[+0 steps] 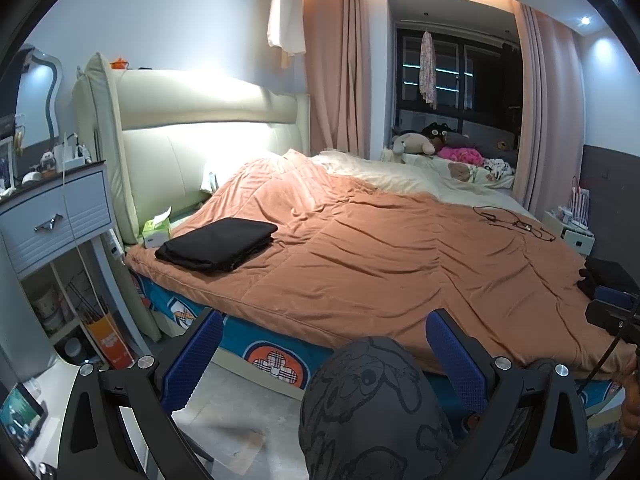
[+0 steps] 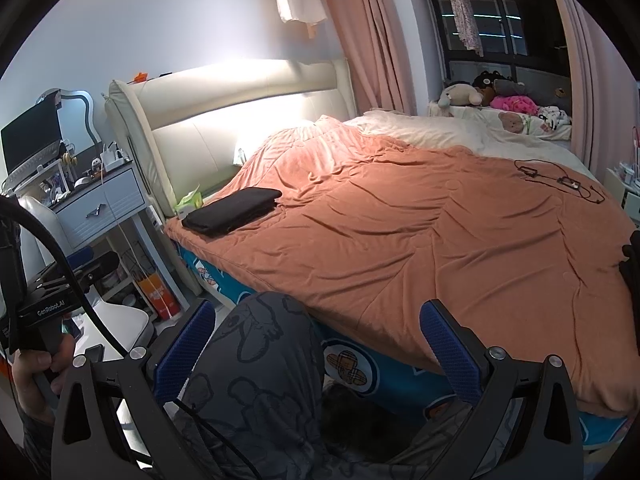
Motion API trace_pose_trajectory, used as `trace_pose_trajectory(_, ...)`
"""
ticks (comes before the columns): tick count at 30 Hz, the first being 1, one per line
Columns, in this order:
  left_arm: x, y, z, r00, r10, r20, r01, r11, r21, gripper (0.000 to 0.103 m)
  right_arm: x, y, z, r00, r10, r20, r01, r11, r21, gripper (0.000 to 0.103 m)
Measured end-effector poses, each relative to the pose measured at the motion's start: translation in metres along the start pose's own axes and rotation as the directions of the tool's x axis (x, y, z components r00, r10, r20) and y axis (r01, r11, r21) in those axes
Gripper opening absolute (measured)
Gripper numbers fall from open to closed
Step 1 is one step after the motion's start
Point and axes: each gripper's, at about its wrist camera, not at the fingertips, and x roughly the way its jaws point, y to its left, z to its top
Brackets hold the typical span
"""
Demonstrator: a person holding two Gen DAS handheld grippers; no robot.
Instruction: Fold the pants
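Observation:
A folded black pair of pants (image 1: 218,243) lies on the orange quilt (image 1: 380,248) near the bed's left front corner, by the headboard; it also shows in the right wrist view (image 2: 234,210). My left gripper (image 1: 324,356) is open and empty, held off the bed's front edge above a knee in grey patterned fabric (image 1: 368,412). My right gripper (image 2: 316,344) is open and empty, also off the bed's edge above the knee (image 2: 264,364). More dark clothing (image 1: 604,276) lies at the bed's right edge.
A green tissue box (image 1: 157,230) sits beside the folded pants. A blue nightstand (image 1: 60,212) stands left of the bed. A black cable (image 1: 516,222) lies on the quilt's far right. Soft toys (image 1: 436,144) crowd the window ledge. The left gripper's body (image 2: 44,308) is at the right wrist view's left.

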Motion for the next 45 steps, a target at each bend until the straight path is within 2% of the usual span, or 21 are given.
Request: trace_pose_trajectory(45, -0.0063, -0.0028, 0.0024, 1.0, 0.007, 0.015, -0.007, 1.0, 0.005, 0.102, -0.0023, 0.0002, -0.0004, 1.0, 0.001, 0.007, -0.001, 1.0, 0.004, 0.103)
